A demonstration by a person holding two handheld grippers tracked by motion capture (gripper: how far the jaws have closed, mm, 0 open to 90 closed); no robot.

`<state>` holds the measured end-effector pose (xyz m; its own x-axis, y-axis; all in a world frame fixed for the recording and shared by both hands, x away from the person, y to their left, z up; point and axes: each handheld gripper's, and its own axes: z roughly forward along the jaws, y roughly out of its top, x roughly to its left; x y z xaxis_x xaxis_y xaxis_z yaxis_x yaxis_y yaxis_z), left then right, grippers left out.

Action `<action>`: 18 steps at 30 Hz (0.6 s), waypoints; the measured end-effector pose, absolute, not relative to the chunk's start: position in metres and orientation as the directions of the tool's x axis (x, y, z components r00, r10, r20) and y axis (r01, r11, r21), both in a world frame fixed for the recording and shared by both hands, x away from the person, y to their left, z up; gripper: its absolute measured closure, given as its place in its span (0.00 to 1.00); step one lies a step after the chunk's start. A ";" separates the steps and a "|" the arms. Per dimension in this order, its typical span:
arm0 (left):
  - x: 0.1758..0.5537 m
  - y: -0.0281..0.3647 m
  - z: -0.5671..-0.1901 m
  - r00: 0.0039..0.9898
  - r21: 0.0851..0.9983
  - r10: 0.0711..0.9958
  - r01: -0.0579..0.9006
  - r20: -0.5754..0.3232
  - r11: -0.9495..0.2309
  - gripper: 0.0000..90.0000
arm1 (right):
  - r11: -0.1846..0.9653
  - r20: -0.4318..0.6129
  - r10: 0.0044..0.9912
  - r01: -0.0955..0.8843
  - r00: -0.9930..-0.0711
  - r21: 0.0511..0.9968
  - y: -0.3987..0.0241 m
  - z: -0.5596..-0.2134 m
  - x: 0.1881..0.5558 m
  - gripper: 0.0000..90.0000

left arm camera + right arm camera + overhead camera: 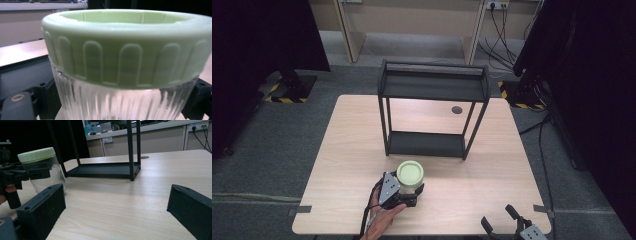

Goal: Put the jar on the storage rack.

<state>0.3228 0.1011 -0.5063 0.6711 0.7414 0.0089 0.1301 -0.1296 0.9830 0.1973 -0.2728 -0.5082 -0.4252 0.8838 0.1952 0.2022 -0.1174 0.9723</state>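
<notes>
My left gripper (410, 191) pinches a clear ribbed plastic jar with a pale green screw lid (410, 176), its two black jaws pressed against the jar's fluted wall just below the lid. The jar stands upright on the light wooden table (347, 150), its long axis vertical and the lid facing straight up. It sits in the near middle of the table, a little left of centre, just in front of the black metal two-tier shelf rack (434, 107) and apart from it. The lid is matte and light green, with rounded vertical ribs around its skirt and a raised rim circling a sunken top; the body below is transparent with fine vertical flutes, and I cannot tell whether anything is inside. I see no label, brand or writing on the jar or lid. My right gripper (508, 220) hovers at the near right edge of the table, jaws spread wide with nothing between them, well apart from the jar.
</notes>
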 end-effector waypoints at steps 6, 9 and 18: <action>0.326 0.104 -0.497 0.663 0.986 0.749 0.125 0.002 -0.113 0.13 | -0.120 0.197 0.884 0.202 -0.424 0.972 -0.273 -0.508 0.197 0.02; 0.327 0.105 -0.494 0.660 0.986 0.751 0.125 0.001 -0.110 0.13 | -0.120 0.198 0.884 0.203 -0.424 0.972 -0.273 -0.508 0.197 0.02; 0.332 0.109 -0.487 0.650 0.985 0.760 0.135 -0.003 -0.111 0.13 | -0.121 0.199 0.884 0.204 -0.424 0.971 -0.273 -0.508 0.198 0.02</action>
<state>0.3319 0.1088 -0.4875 0.6503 0.7597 -0.0034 0.1347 -0.1109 0.9847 0.1977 -0.2731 -0.5084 -0.4237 0.8836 0.1994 0.2044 -0.1212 0.9714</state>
